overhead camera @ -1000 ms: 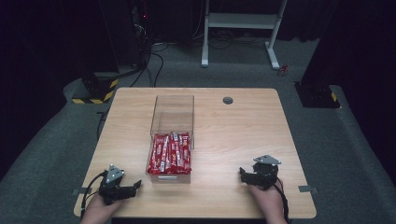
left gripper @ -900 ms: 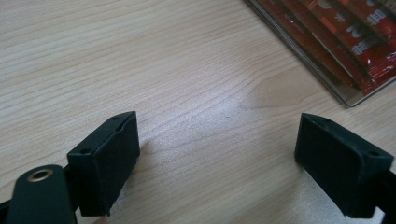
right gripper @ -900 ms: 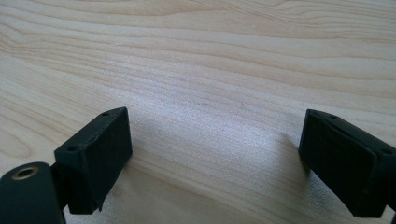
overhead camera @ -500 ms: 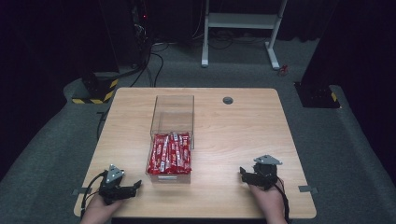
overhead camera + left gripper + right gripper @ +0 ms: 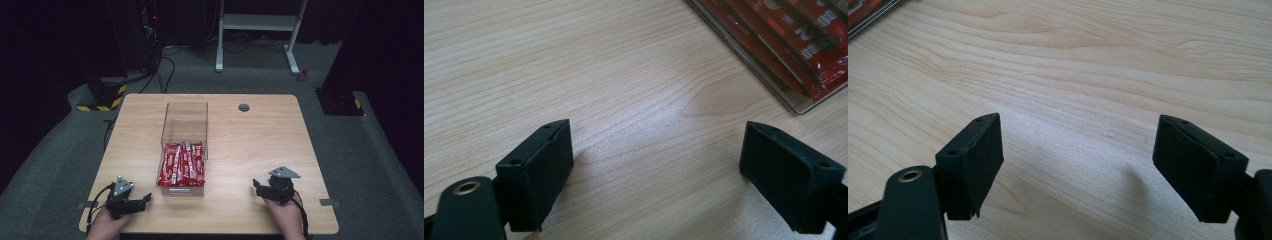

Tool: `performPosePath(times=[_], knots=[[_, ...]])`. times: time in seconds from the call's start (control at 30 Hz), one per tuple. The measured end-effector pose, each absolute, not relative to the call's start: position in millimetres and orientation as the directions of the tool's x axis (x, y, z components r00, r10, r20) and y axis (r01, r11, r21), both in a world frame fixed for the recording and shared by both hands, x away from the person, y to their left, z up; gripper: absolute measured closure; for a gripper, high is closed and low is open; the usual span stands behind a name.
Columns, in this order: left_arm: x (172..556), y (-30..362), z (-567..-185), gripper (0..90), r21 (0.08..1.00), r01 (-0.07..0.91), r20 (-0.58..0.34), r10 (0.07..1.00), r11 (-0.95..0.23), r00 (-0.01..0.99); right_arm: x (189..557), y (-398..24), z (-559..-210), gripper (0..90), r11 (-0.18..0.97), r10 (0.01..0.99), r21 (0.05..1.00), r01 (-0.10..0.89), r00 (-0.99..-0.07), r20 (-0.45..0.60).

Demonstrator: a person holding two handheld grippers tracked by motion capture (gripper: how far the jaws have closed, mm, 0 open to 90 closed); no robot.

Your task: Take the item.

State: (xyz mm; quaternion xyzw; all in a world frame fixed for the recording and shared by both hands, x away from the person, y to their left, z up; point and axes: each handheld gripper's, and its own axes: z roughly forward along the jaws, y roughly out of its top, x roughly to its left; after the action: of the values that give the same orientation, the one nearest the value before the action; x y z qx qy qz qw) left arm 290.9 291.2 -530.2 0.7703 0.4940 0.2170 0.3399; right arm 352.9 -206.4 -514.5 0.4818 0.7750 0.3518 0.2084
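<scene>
Change: nothing on the table has shifted since the earlier high view; both hands sit where they were; right gripper's jaws have just been closing a little, nothing between them.
Landmark: clear box, open-topped, standing mid-table, long axis running away from the person.
Packets: red packets lying flat in the near half of the clear box; far half bare. A corner of the box with packets shows at upper right of the left gripper view.
Left gripper: resting on the table near the person's edge, to the left of the clear box's near end, close by but apart from it, jaws pointing toward it.
Left jaws: released, wide apart, bare wood between them.
Right gripper: on the table to the right of the clear box's near end, well apart from it, jaws pointing toward it.
Right jaws: released, still wide, gripping nothing.
Table: light wood; small round grey grommet to the right of the clear box's far end.
Hands: each holds its gripper from the near edge.
</scene>
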Motion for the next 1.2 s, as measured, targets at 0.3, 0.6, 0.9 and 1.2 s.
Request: performPosePath(times=[0.3,0.6,0.9,1.2], knots=[[290.9,291.3,-530.2,14.2,0.738,0.613,-0.002,0.909,-0.281,0.418,350.5,-199.1,-514.7,20.0,0.307,0.877,0.759,0.574,-0.481,0.009],[290.9,291.5,-530.0,14.2,0.737,0.615,-0.004,0.908,-0.281,0.419,348.1,-190.2,-516.2,20.9,0.324,0.861,0.759,0.565,-0.509,0.011],[290.9,291.5,-530.0,14.2,0.737,0.615,-0.004,0.908,-0.281,0.419,345.1,-178.1,-518.8,22.2,0.351,0.838,0.751,0.559,-0.545,0.014],[290.9,291.5,-530.0,14.2,0.737,0.615,-0.004,0.908,-0.281,0.419,341.3,-168.6,-518.5,23.9,0.370,0.817,0.759,0.536,-0.576,0.009]])
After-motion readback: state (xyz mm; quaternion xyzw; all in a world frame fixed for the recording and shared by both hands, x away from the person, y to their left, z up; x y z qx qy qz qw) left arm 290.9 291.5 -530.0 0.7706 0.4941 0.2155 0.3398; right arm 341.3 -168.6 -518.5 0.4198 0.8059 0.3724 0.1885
